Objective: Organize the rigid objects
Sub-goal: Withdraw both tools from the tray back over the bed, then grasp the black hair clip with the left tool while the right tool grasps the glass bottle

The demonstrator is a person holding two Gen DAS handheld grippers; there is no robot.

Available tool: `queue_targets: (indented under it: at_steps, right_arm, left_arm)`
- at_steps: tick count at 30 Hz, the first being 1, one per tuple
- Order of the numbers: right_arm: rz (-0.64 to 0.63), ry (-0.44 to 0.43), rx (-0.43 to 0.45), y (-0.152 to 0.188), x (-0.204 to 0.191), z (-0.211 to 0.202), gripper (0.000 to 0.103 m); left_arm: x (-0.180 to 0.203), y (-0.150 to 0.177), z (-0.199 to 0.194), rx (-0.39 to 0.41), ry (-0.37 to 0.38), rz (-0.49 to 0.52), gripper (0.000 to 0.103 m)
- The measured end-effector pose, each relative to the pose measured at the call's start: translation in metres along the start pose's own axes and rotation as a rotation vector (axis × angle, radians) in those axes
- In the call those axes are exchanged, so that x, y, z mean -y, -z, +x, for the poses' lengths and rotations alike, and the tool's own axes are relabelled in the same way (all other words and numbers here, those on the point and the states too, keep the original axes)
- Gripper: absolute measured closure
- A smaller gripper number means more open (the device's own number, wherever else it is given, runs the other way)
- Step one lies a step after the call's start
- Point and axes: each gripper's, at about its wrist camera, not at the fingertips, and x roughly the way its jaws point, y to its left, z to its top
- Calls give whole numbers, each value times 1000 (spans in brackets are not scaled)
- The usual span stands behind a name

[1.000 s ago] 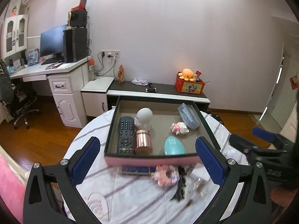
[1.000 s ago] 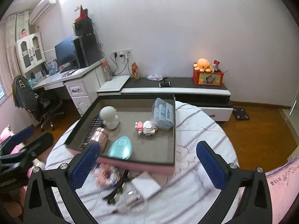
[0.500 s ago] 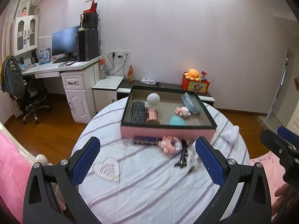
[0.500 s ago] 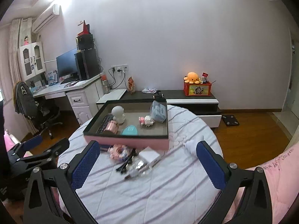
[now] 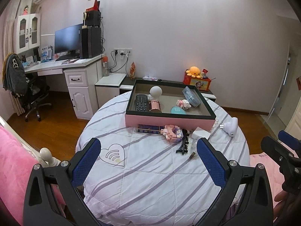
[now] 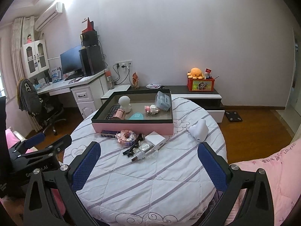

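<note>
A pink box with a dark rim point(image 5: 170, 121) point(image 6: 131, 127) sits at the far side of the round table. It holds a remote point(image 5: 141, 102), a white figure point(image 5: 155, 92), a copper can point(image 5: 155, 106), a teal case point(image 5: 178, 110), a block toy point(image 5: 183, 104) and a clear box point(image 5: 191, 96). In front of it lie a dark book point(image 5: 148, 128), a pink block toy point(image 5: 172, 133), black hair clips point(image 5: 183, 146), a white box point(image 6: 155, 139), a clear bottle point(image 6: 145, 149) and a white charger point(image 5: 231, 126). My left gripper point(image 5: 148, 162) and right gripper point(image 6: 148, 162) are open, empty, near the table's front edge.
The round table has a striped white cloth point(image 5: 160, 169). Pink bedding point(image 5: 11, 160) lies at the left and right point(image 6: 272, 169). A desk with a monitor point(image 5: 67, 41), an office chair point(image 5: 32, 98) and a low cabinet with an orange plush point(image 5: 196, 71) stand behind.
Both grippers have pulled back from the box toward the near edge of the table. The whole table and the white charger have come into view. Both stay open and empty.
</note>
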Motion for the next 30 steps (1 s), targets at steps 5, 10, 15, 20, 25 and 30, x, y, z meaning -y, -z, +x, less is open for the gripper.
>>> queue_targets:
  at_steps: [5, 10, 15, 20, 25, 30]
  right_arm:
    - [-15, -7, -8, 2, -5, 2, 0]
    - [-26, -3, -31, 5, -5, 13, 0]
    - [-7, 8, -105, 17, 3, 44, 0]
    - [18, 9, -198, 33, 10, 88, 0]
    - [49, 6, -249, 35, 16, 124, 0]
    - [48, 9, -285, 30, 12, 154, 3]
  left_arm:
    - [-1, 0, 1, -6, 1, -1, 0]
    - [-3, 2, 9, -26, -2, -5, 0]
    - [-6, 7, 26, -74, -1, -8, 0]
    - [-7, 17, 50, -130, -3, -4, 0]
    - [-6, 20, 77, -165, -8, 14, 0]
    - [-5, 20, 100, -197, -4, 19, 0]
